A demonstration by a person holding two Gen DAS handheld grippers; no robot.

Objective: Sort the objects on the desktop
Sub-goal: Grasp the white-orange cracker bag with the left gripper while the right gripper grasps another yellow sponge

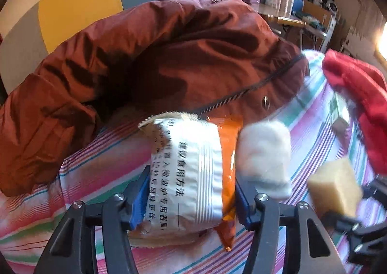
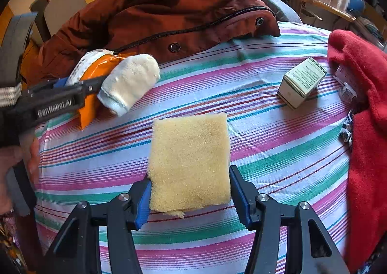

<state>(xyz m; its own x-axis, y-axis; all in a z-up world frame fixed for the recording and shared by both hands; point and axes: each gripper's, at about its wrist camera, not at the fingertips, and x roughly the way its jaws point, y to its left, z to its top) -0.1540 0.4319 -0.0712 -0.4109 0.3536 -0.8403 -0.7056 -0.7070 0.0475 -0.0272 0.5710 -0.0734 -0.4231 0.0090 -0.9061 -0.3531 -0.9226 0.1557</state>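
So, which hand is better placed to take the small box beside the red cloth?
Right. The small box lies right of the right gripper, though it must drop its sponge first. The left gripper is far across, holding the snack packet.

Left gripper point(image 1: 191, 199) is angled steeply down, jaws clamped on a packet; right gripper point(image 2: 189, 197) likewise, clamped on a sponge.

One snack packet point(image 1: 193, 172), one white sock point(image 2: 130, 82), one sponge point(image 2: 189, 162), one small carton point(image 2: 301, 81), two garments; perhaps a clear plastic item point(image 2: 347, 90) too.
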